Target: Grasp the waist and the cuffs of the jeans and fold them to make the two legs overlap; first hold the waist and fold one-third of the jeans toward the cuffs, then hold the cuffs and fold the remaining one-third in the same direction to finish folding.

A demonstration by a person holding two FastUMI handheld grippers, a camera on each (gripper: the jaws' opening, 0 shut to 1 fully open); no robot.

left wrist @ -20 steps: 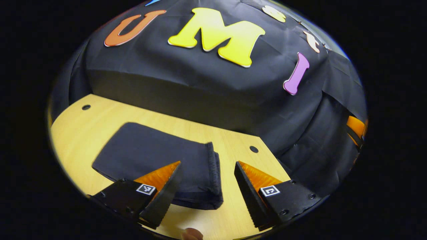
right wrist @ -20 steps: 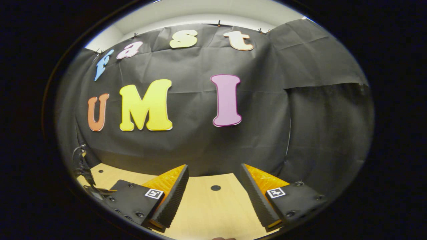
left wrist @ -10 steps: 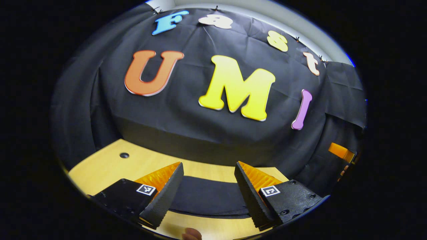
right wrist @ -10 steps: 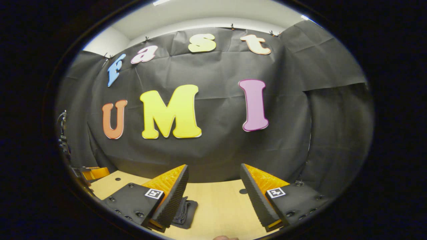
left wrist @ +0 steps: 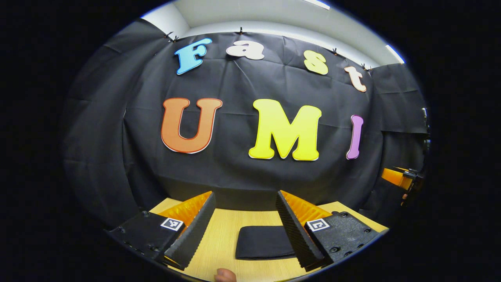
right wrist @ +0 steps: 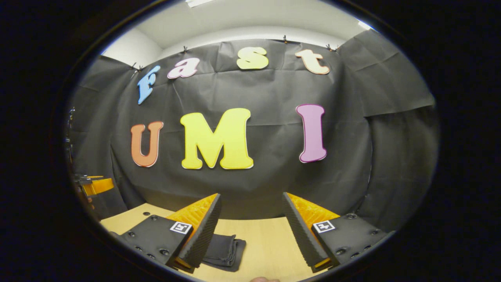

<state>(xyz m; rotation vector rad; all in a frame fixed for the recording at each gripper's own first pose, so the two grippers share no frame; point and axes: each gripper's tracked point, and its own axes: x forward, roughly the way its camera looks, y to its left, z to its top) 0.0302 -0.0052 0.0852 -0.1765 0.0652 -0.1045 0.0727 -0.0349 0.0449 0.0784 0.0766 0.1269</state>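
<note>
The dark jeans lie folded into a compact flat packet on the wooden table. In the left gripper view they rest low between my left gripper fingers, which stand open above and in front of them, holding nothing. In the right gripper view the folded jeans show their stacked edges just beside the left finger. My right gripper is open and holds nothing. The other gripper appears small at the far left edge of that view; the other gripper appears likewise at the right edge of the left gripper view.
The black cloth wall rises just behind the table. The table top has small round holes near its back corners. A fingertip of the holding hand shows at the bottom of the left gripper view.
Both grippers have tilted up and drawn back from the folded jeans, so more wall and less table shows. The jeans have stayed folded on the table. Both grippers stayed open.
</note>
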